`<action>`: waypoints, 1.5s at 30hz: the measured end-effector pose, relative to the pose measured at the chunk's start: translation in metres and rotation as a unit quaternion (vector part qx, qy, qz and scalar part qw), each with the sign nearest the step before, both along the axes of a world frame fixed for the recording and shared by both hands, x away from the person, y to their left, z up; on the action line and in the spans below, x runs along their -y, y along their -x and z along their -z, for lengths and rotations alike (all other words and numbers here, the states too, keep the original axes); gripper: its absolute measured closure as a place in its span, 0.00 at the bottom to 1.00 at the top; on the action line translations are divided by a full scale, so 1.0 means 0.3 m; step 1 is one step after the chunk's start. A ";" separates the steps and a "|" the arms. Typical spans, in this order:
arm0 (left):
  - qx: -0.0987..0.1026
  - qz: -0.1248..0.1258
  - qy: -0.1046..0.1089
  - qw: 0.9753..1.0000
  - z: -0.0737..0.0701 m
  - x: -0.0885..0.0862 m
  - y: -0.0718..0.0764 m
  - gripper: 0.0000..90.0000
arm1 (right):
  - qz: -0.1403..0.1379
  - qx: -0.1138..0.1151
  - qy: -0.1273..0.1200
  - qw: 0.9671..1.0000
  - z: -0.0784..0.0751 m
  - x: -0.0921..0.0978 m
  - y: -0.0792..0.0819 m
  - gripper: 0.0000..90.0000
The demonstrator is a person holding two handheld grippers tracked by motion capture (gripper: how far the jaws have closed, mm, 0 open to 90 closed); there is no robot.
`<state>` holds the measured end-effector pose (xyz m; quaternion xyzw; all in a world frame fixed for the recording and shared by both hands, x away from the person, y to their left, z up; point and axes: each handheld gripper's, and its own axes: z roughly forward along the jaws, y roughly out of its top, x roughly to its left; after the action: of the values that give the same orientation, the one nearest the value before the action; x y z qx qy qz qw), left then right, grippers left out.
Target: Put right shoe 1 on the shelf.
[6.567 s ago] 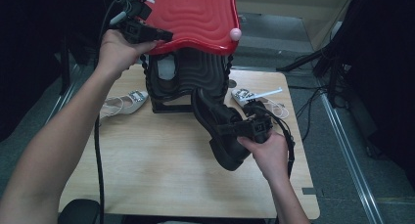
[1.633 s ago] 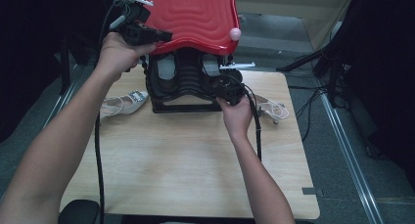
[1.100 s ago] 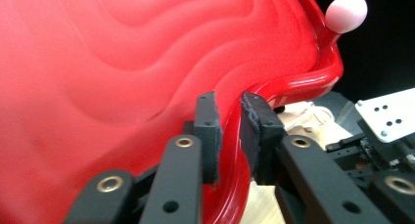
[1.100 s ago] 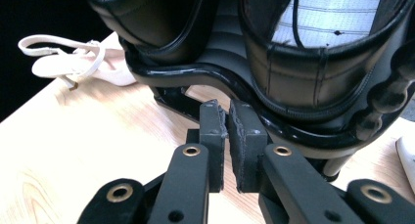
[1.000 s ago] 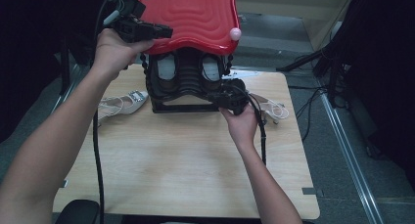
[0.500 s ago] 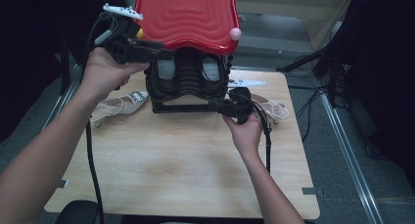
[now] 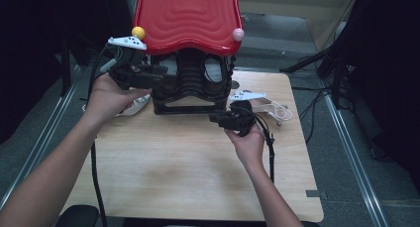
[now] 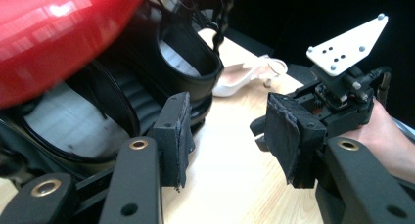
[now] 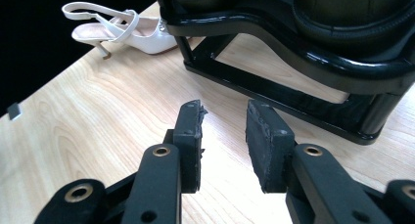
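No writing, label, brand mark or number can be read anywhere in these views. The red lid [image 7: 187,19] ahead of the fingers bears only moulded ripples, and the white plate [image 8: 346,43] beyond the left gripper's fingers [image 8: 288,136] carries only small dark holes, no characters.

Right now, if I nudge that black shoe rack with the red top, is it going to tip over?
The shoe rack probably resists sliding: its black base frame sits flat on the table. It may be top-heavy, since the wide red top overhangs it. Push low.
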<state>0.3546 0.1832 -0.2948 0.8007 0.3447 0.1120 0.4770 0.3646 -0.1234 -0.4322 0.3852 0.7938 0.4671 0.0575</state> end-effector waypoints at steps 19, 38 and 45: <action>-0.027 -0.014 -0.010 1.000 0.190 -0.006 -0.009 0.59 | 0.001 -0.017 0.010 1.000 0.110 0.029 0.093 0.73; -0.069 -0.008 -0.015 0.997 0.422 -0.006 0.020 0.60 | -0.011 -0.006 0.001 1.000 0.135 0.099 0.159 0.70; -0.082 -0.002 -0.023 0.996 0.475 -0.015 0.038 0.62 | -0.033 -0.003 0.029 0.999 0.141 0.111 0.161 0.75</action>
<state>0.3431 0.1876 -0.4372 0.8173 0.3817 0.0551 0.4281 0.3163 -0.1566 -0.4743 0.3588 0.8194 0.4441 0.0508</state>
